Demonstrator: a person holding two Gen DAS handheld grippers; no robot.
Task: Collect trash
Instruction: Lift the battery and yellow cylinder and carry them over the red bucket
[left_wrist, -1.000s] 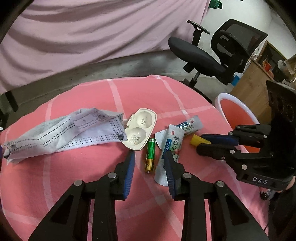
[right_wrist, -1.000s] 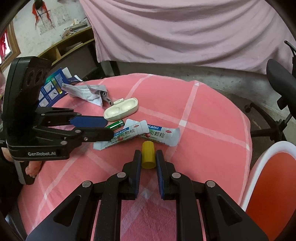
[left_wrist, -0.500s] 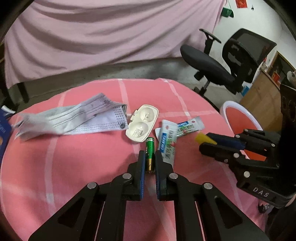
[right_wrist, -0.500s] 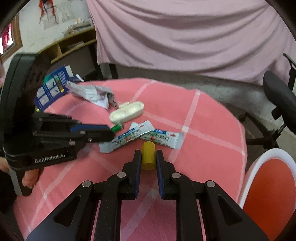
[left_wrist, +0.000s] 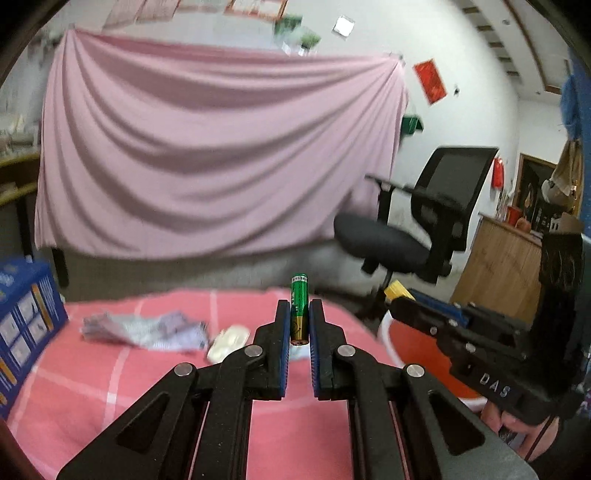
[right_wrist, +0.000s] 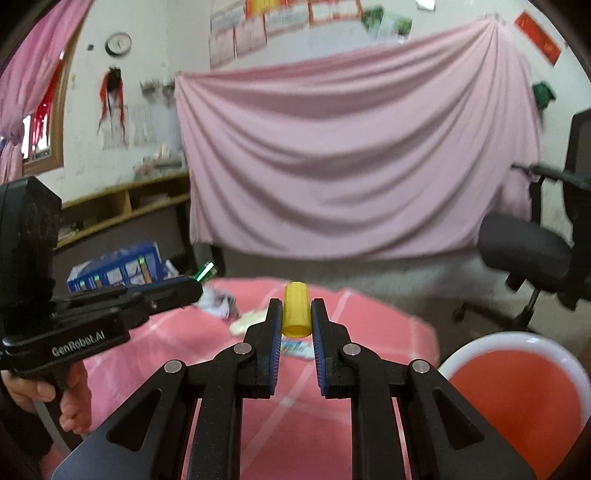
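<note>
While both of my grippers sit raised above the surface, each is clamped on one piece of trash. The left gripper (left_wrist: 299, 325) pinches a green battery (left_wrist: 298, 308) between its blue pads, the battery standing upright with its top poking past the fingertips. The right gripper (right_wrist: 294, 317) squeezes a yellow cap (right_wrist: 295, 310), open end facing the camera. In the left view I can see the right gripper (left_wrist: 397, 297) off to the side with the cap (left_wrist: 397, 291) at its tip; in the right view the left gripper (right_wrist: 195, 286) shows with the battery (right_wrist: 205, 276) sticking out, blurred.

Below them the pink checked surface (left_wrist: 110, 387) carries what is left: a crumpled mask (left_wrist: 144, 328) toward the far edge, a cream case (left_wrist: 227, 341) just beside it, and a printed wrapper (right_wrist: 295, 347) partly hidden behind the right gripper's fingers. A blue box (left_wrist: 26, 325) stands at the left edge. Off the right edge sits a bin (right_wrist: 517, 391), white-rimmed and orange inside. Behind it stands an office chair (left_wrist: 413, 229), and a pink drape (left_wrist: 207, 158) hangs across the back wall.
</note>
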